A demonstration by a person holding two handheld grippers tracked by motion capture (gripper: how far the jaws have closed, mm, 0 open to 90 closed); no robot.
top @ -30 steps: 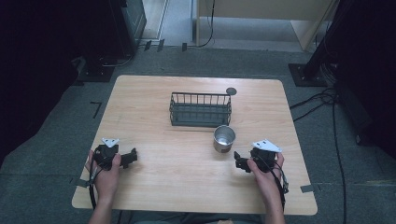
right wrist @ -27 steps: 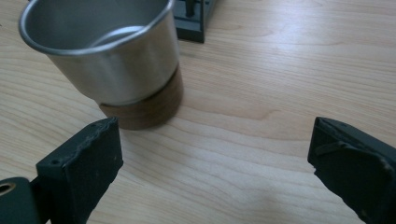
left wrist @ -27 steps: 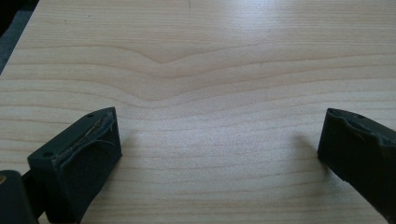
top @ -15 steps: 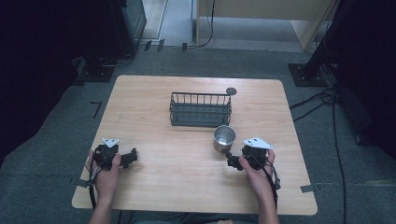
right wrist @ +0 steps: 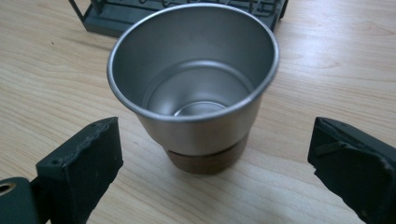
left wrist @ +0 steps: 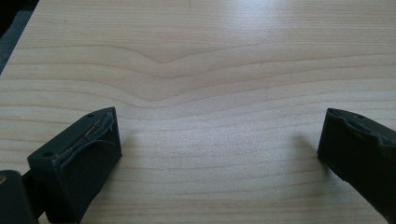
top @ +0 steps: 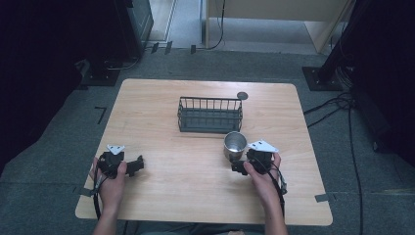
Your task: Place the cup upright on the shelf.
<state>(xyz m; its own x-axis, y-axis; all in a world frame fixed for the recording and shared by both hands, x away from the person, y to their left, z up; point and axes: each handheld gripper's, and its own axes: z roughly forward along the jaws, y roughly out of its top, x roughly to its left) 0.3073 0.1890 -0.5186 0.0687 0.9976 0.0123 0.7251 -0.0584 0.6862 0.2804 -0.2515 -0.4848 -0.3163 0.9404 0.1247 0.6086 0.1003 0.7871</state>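
A steel cup (top: 235, 144) stands upright and empty on the wooden table (top: 161, 103), just in front of a dark wire basket (top: 210, 114). My right gripper (top: 238, 165) sits right behind the cup, open, its jaws wide apart. In the right gripper view the cup (right wrist: 196, 79) stands close ahead between the two pads (right wrist: 84, 158), untouched. My left gripper (top: 139, 164) rests low over the front left of the table, open, with bare wood between its pads (left wrist: 88, 149).
A small dark round disc (top: 242, 95) lies behind the basket's right end. Dark equipment and cables stand on the floor around the table (top: 342, 103). The table edge runs close behind both hands.
My right gripper has moved left and slightly forward, up to the steel cup. The left gripper has stayed where it was.
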